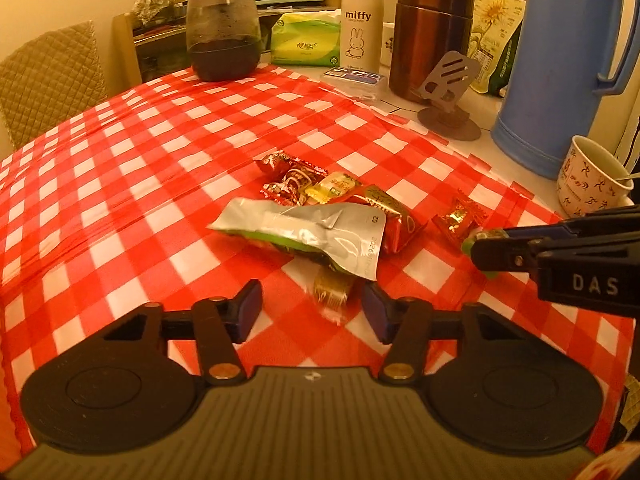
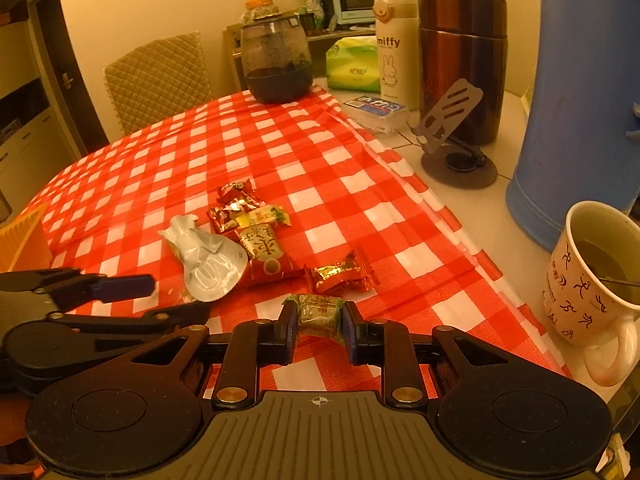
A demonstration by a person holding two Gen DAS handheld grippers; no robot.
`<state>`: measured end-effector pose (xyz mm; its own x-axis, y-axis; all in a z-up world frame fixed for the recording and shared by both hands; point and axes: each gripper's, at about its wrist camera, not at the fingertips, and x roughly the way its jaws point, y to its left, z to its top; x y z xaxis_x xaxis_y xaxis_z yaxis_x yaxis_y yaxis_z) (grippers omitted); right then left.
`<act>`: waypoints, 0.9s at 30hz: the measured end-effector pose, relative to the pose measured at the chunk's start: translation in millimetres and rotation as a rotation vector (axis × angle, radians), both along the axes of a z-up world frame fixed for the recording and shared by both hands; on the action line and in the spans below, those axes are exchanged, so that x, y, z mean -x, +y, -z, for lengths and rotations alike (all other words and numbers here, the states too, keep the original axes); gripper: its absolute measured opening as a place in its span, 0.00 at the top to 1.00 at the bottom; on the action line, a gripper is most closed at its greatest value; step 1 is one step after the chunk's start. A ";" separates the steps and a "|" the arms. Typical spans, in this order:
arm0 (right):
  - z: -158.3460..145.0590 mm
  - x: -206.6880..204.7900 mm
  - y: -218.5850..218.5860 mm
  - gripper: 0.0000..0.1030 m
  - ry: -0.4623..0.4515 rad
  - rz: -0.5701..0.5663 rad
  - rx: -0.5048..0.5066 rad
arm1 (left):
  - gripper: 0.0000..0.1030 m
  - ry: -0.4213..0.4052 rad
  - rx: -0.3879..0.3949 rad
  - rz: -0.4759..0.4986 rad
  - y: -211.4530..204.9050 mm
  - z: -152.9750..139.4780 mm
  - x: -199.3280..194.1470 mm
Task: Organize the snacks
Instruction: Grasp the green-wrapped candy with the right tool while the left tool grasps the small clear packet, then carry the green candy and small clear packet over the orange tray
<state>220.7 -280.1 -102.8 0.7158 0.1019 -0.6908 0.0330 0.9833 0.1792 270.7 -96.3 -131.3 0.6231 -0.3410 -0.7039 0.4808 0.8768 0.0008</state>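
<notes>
A heap of wrapped snacks lies on the red-checked tablecloth [image 1: 120, 184]: a silver packet [image 1: 304, 236] [image 2: 208, 264], a red-and-gold packet [image 1: 392, 216] [image 2: 264, 256], small red and yellow candies [image 1: 296, 180] [image 2: 244, 208] and a lone red candy [image 1: 460, 216] [image 2: 340, 276]. My left gripper [image 1: 312, 312] is open just above the cloth, with a gold-wrapped candy [image 1: 330, 292] between its fingers. My right gripper [image 2: 320, 332] is shut on a green-wrapped candy [image 2: 320, 314], to the right of the heap; it shows in the left wrist view [image 1: 484, 252] too.
Along the bare table edge to the right stand a patterned mug [image 2: 592, 280], a blue jug [image 2: 580, 100], a phone stand [image 2: 452, 132], a brown flask [image 2: 460, 64], a Miffy bottle [image 2: 394, 48], tissues [image 2: 352, 64] and a glass teapot [image 2: 276, 60]. A padded chair [image 2: 156, 80] stands beyond.
</notes>
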 end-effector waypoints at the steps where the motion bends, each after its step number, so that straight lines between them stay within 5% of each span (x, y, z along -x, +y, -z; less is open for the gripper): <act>1: 0.5 -0.6 -0.5 0.77 0.003 0.002 -0.002 | 0.59 -0.002 -0.001 0.003 -1.9 0.9 -2.0; 9: 1.0 -3.2 3.3 0.77 0.007 -0.004 -0.008 | 0.81 -0.005 -0.009 0.038 -7.8 1.6 2.9; 27: 0.2 7.2 24.1 0.77 0.005 -0.071 -0.016 | 0.80 0.026 -0.013 -0.151 40.5 -2.9 79.0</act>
